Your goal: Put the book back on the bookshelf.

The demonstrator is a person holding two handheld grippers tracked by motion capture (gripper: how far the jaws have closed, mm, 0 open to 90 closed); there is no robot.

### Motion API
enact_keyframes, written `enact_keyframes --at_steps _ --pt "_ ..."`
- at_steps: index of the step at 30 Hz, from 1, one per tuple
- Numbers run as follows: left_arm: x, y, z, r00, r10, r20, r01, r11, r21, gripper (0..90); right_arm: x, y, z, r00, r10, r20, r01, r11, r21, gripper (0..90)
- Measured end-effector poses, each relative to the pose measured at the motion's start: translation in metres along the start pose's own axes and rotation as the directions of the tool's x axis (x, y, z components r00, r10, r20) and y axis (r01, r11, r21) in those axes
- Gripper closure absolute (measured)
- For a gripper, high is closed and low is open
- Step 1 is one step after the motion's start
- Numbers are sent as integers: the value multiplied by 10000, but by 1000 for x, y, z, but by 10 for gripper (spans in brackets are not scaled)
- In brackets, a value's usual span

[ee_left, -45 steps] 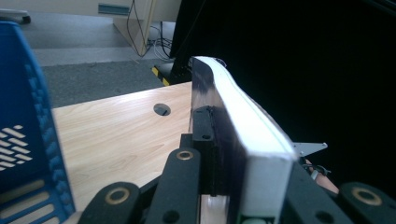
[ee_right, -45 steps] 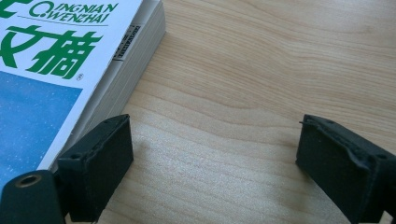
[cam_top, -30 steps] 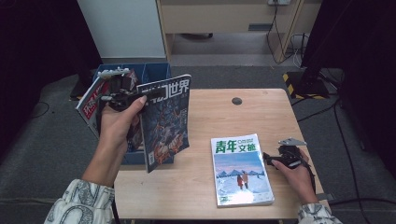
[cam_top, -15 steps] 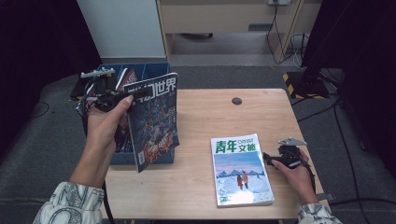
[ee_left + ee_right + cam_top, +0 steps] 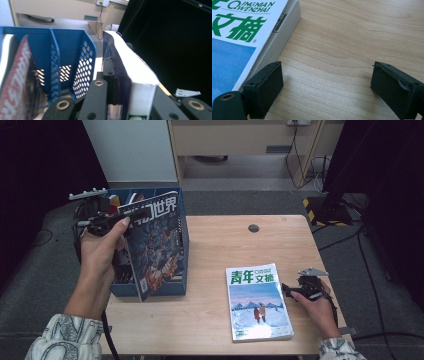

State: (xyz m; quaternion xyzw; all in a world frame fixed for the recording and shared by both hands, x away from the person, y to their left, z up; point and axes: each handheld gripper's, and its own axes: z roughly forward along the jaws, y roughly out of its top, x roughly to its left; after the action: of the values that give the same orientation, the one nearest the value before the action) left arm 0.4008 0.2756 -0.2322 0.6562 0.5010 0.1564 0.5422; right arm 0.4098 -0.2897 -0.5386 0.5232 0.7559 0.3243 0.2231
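Over the blue rack's right end: the dark magazine (image 5: 155, 245) is being held upright, long axis vertical.
Left fingers (image 5: 111, 75): being kept clamped on its top edge.
Rack (image 5: 176, 210): open slots are lying just left of the magazine.
Right fingers (image 5: 269, 82): being held apart, beside the flat magazine (image 5: 257, 302) on the surface (image 5: 215, 250).

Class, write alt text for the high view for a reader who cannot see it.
The left gripper holds a dark magazine upright over a blue file box at a wooden table's left edge. The right gripper rests open beside a blue magazine lying flat.
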Motion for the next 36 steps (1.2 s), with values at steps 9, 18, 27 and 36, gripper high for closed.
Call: enact_keyframes --at_steps 9,18,27,36 --pt "13 8 -1 9991 -11 -420 11 10000 -3 822 0 0 0 10000 0 0 0 10000 0 109" --pt "23 18 -4 9969 -46 -779 35 9999 -151 822 0 0 0 10000 18 0 -18 10000 4 109" --pt "31 18 -8 9941 -82 -1083 64 9998 -178 822 0 0 0 10000 16 2 -16 10000 3 109" --pt "36 18 -9 9917 -114 -1280 81 9996 -262 822 0 0 0 10000 13 1 -13 10000 2 109"
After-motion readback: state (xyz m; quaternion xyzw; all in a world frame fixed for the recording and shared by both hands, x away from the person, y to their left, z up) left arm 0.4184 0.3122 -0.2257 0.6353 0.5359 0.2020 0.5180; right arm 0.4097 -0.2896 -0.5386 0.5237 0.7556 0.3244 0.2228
